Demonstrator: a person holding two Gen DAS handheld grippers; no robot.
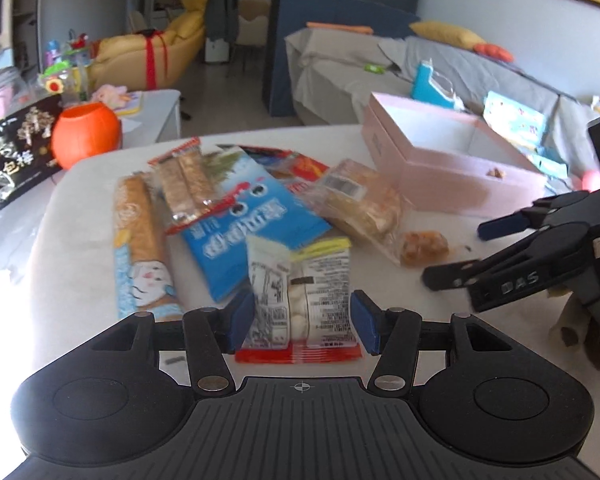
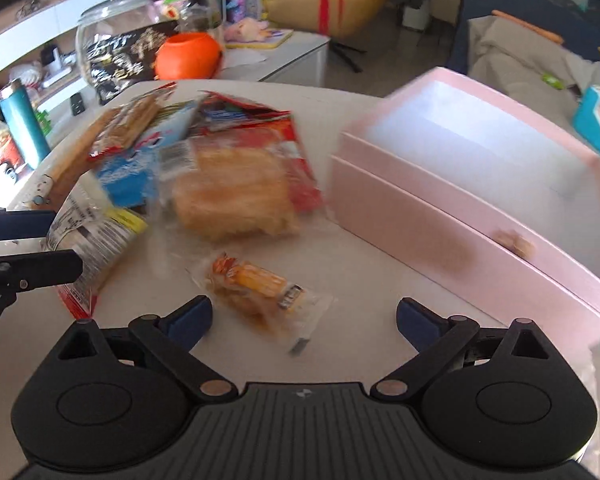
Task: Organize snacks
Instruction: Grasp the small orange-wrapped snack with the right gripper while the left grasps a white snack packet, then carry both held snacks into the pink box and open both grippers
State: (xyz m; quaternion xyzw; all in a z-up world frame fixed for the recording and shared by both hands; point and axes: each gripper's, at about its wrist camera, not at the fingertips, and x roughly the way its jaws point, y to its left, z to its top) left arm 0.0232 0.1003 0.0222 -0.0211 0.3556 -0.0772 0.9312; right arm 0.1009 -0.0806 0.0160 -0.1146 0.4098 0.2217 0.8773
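Several snack packets lie in a pile on the white table [image 1: 80, 208]. My left gripper [image 1: 302, 326] is open, its pads on either side of a white and red packet [image 1: 300, 300] without clearly pressing it. The same packet shows in the right wrist view [image 2: 88, 236]. My right gripper [image 2: 304, 320] is open and empty, just above a small clear packet of orange snacks [image 2: 256, 292], which also shows in the left wrist view [image 1: 422, 246]. A blue packet [image 1: 236, 224], a long bread-stick packet [image 1: 140, 236] and a yellow cake packet [image 1: 360, 204] lie behind. An open pink box [image 1: 452, 160] stands at the right.
An orange pumpkin bucket [image 1: 86, 134], a black snack bag [image 1: 12, 152] and a glass jar [image 2: 116, 36] stand at the table's left edge. A teal bottle [image 2: 22, 120] is at the far left. A grey sofa [image 1: 480, 72] lies beyond the box.
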